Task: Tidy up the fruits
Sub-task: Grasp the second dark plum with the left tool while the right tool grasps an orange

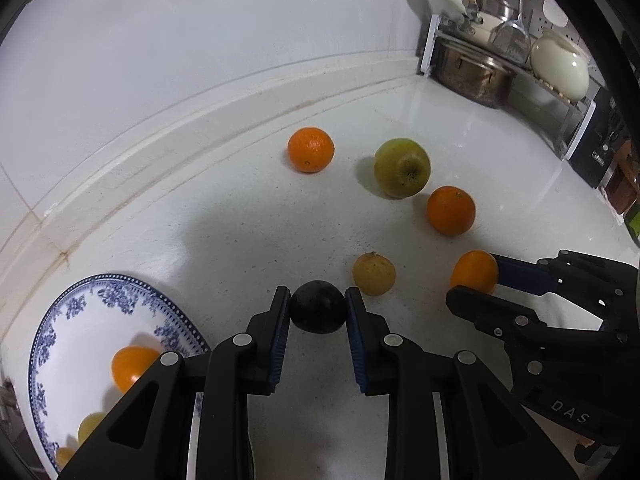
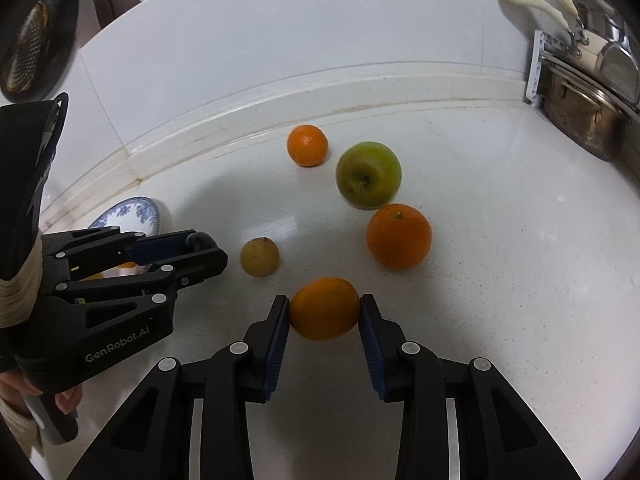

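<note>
Open countertop [image 1: 240,208] lies leftward; the green apple [image 1: 402,167] and yellowish fruit [image 1: 374,273] crowd the right.

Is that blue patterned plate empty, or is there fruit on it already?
Not empty. The plate already holds an orange and at least two yellowish fruits, partly hidden behind the left tool.

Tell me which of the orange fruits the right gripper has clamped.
The orange nearest the camera, pinched between the right gripper pads. The other two on the counter, one by the green apple and one near the wall, lie free.
</note>
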Demonstrator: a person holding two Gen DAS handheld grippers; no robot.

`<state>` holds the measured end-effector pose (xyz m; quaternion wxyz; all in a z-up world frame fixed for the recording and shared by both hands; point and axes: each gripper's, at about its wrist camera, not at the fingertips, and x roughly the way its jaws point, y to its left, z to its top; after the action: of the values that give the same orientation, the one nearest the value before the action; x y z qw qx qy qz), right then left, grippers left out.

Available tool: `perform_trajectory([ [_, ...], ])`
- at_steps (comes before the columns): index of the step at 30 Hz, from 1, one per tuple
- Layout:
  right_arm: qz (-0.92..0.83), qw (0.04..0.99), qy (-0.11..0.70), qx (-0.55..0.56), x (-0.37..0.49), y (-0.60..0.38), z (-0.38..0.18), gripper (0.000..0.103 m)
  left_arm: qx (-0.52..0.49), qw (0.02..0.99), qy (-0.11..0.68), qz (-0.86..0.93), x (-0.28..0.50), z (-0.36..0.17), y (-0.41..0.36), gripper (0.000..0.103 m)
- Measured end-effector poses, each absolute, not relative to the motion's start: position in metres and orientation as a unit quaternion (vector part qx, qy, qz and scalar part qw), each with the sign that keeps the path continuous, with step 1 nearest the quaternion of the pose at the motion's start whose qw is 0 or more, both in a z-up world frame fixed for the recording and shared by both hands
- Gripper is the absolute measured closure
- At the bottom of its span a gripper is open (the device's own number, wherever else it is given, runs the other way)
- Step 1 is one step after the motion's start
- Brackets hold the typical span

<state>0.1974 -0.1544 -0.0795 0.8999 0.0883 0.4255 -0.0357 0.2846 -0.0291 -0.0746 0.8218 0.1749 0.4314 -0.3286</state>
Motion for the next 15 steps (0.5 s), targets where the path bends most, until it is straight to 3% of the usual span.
perform_trajectory([
  [15,0.015,0.923,0.379,0.067,0.184,-0.119,-0.036,0.067,0.142,0.854,0.393,-0.311,0.261,-0.030,0.009,0.076],
])
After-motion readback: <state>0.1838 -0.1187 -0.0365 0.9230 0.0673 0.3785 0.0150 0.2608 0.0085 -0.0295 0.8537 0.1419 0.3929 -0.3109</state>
